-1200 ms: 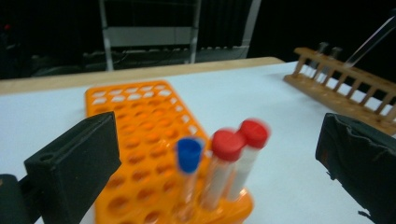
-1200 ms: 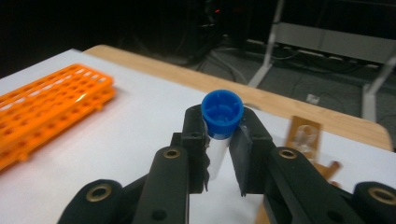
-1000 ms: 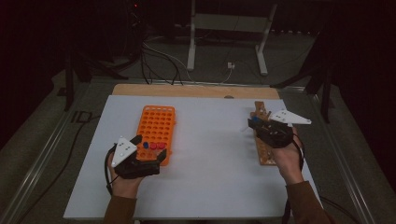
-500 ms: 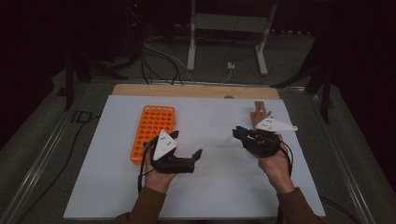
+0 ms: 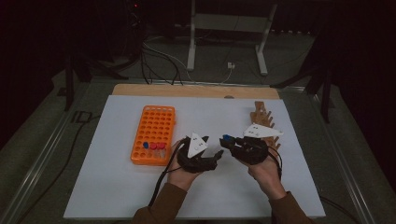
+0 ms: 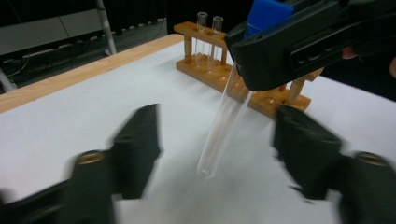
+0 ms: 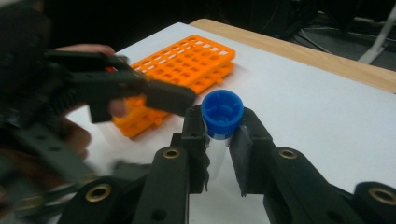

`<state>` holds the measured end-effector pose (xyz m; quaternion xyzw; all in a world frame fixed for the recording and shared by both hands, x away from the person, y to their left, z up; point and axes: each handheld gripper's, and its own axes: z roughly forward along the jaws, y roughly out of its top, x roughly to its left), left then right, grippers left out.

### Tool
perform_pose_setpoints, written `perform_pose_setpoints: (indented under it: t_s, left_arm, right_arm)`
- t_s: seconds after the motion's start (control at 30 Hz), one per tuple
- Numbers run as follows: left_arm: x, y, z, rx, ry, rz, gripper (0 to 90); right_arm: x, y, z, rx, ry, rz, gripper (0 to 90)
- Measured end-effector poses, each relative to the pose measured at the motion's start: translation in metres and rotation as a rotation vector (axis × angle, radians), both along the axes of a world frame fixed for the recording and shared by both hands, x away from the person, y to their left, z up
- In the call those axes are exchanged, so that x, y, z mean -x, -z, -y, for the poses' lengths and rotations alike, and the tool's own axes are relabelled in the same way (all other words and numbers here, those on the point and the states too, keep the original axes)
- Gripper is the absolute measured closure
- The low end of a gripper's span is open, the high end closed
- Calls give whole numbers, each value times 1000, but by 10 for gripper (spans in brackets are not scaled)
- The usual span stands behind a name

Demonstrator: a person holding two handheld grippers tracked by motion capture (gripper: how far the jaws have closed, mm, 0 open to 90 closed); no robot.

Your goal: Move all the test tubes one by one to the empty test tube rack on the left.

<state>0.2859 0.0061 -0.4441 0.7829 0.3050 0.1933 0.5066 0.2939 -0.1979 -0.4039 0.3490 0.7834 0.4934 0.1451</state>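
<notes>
A clear test tube (image 6: 223,122) with a blue cap (image 7: 222,113) hangs tilted above the white table (image 5: 116,186), near the middle of the high view, clamped just under its cap by the right gripper (image 7: 219,140), whose jaws press on the glass from both sides. In the left gripper view the tube slants down from the upper right toward the centre, its rounded bottom free in the air over the tabletop. The left gripper (image 6: 217,140) sits just to the left of the right one in the high view; its jaws stand wide apart on either side of the tube's lower end, gripping nothing and blurred. Behind the tube, in the upper middle of the left gripper view, a wooden rack (image 6: 233,74) stands with two empty glass tubes upright at its far end; in the high view it lies at the right of the table, partly hidden by the right gripper. At the left of the table sits an orange rack (image 5: 155,134), a few red and blue capped tubes (image 5: 154,146) in its near rows. A wooden strip (image 5: 196,91) edges the table's far side.
</notes>
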Motion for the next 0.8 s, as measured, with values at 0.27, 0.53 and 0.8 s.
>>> perform_pose_setpoints:
  t_s: [0.27, 0.53, 0.8]
  left_arm:
    - [-1, 2, 2, 11, 35, 1, 642]
    - [0, 2, 1, 7, 63, 9, 742]
    - [0, 2, 2, 0, 77, 12, 777]
  right_arm:
    - [0, 1, -5, -1, -18, -16, 769]
    - [-1, 3, -6, -8, -25, -28, 770]
    - [-1, 3, -5, -18, -28, -26, 748]
